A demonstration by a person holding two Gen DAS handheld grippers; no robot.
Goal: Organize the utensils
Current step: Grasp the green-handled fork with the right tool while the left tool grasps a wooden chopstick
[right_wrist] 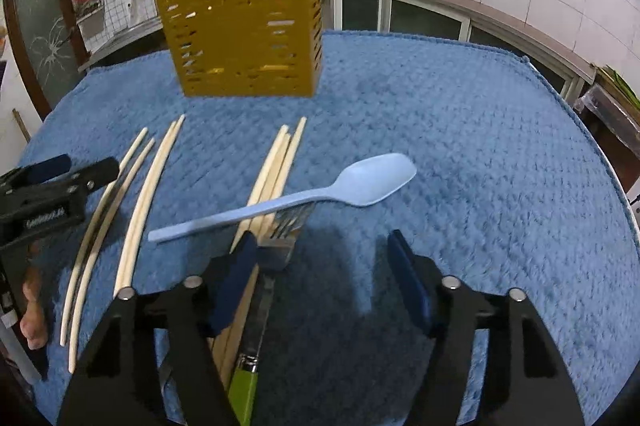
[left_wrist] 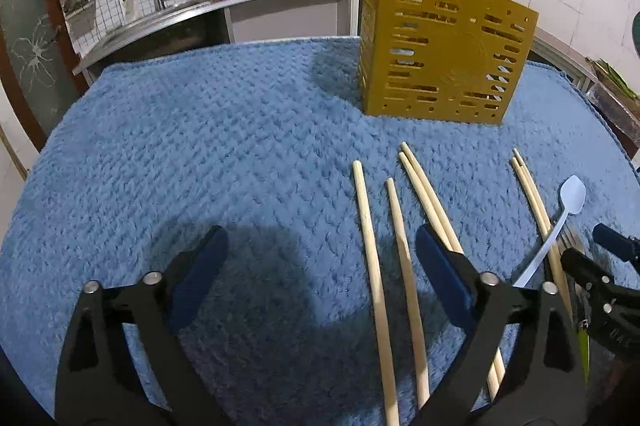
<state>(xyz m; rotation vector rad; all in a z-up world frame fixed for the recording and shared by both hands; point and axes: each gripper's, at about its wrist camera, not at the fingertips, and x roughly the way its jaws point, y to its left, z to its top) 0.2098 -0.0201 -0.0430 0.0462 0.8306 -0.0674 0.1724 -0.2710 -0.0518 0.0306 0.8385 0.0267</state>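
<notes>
right wrist view: both my tongs, left and right, hang open, empty. nothing sorted yet; next i grab the spoon for the yellow holder.

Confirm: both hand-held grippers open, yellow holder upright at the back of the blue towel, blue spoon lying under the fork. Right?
One slip: the blue spoon lies over the fork, crossing its tines, as the right wrist view shows. Left hand-held gripper and right hand-held gripper are open; the yellow holder stands upright on the blue towel.

Both black plastic tongs, left and right, carry dark-blue padded fingertips, round silver rivets and triangular cut-outs; bare skin shows beside one.
</notes>
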